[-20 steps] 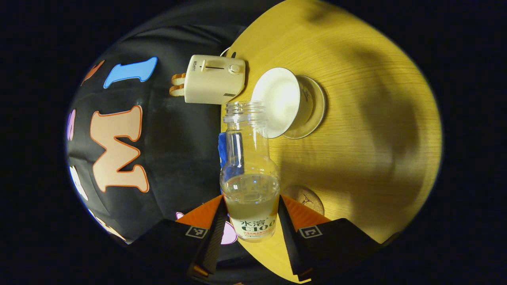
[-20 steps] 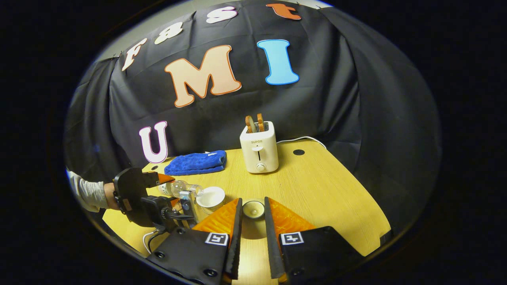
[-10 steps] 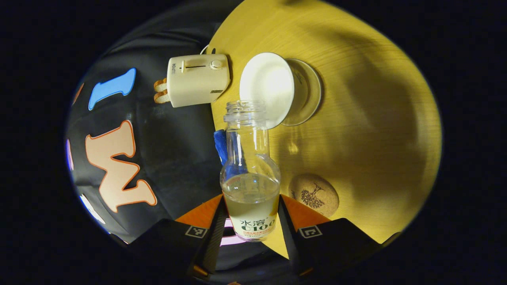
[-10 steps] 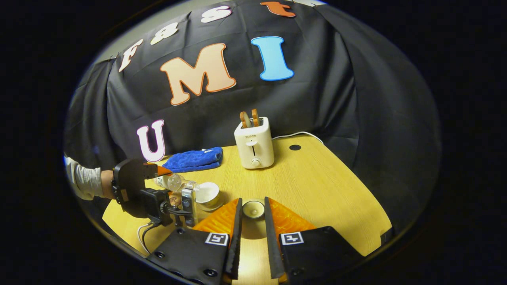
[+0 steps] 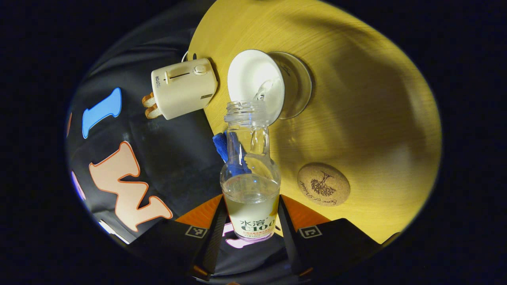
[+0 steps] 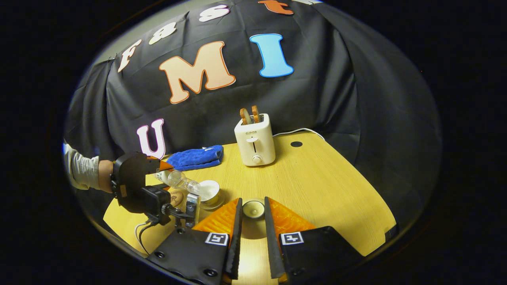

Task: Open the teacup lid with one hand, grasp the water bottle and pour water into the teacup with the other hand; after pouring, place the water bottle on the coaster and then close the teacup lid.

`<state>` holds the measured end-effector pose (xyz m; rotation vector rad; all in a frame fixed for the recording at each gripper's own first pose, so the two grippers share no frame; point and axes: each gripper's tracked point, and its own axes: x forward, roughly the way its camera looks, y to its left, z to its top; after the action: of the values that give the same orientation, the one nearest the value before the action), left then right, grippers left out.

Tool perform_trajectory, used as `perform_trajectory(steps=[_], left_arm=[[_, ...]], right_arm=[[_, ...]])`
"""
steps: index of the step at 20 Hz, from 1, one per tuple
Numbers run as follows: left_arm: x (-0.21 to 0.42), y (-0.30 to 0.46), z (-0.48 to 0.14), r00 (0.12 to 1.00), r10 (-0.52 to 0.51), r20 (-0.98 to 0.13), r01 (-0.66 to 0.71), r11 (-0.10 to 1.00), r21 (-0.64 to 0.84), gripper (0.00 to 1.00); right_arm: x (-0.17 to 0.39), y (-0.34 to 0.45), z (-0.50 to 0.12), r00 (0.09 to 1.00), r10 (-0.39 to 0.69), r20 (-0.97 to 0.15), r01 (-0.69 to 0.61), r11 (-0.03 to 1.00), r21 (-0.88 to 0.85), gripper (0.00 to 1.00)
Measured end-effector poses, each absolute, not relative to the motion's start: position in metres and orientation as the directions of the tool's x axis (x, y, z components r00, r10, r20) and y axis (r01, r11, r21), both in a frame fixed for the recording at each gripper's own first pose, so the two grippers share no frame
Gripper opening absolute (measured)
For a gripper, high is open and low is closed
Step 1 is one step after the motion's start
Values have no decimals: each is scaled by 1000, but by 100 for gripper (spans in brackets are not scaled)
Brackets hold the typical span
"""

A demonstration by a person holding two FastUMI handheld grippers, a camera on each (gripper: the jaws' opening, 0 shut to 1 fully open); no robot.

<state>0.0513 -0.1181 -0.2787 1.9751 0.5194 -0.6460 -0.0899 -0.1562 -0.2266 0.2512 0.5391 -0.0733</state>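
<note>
Since a second ago I've tipped the water bottle (image 5: 250, 174) further, water now reaching the teacup (image 5: 257, 85) at 12 o'clock; my left gripper (image 5: 249, 221) pinches its slick, part-full, light body low, while my right gripper (image 6: 252, 221) pinches the lid (image 6: 253, 209).

The water bottle (image 5: 250, 174) is clear, glossy plastic with a smooth paper-like label low on its body. The teacup (image 5: 257, 88) looks like smooth white glazed ceramic, and so does the lid (image 6: 253, 209); the saucer (image 5: 298, 93) under the cup is shiny too. The coaster (image 5: 323, 184) near the table's front edge is matt, grainy cork. The table (image 5: 368, 103) is pale wood-grain, faintly satin. The toaster (image 6: 254, 139) at the back edge is smooth cream plastic; the cloth (image 6: 195, 157) beside it is fluffy blue terry.
</note>
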Motion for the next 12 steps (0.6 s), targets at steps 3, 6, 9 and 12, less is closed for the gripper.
perform_trajectory(steps=[3,6,9,12], left_arm=[[55,-118,-272,780,98,-618,577,-492,651,69],[59,-118,-265,784,112,-611,566,-533,629,69],[58,-121,-260,787,123,-605,559,-559,612,68],[57,-128,-258,785,122,-607,549,-590,592,68]], right_arm=[[-90,-149,-231,850,14,-526,130,963,236,34],[-88,-150,-230,853,16,-522,128,962,239,33],[-87,-151,-230,854,16,-520,128,963,239,34],[-87,-153,-232,850,18,-527,134,959,248,34]])
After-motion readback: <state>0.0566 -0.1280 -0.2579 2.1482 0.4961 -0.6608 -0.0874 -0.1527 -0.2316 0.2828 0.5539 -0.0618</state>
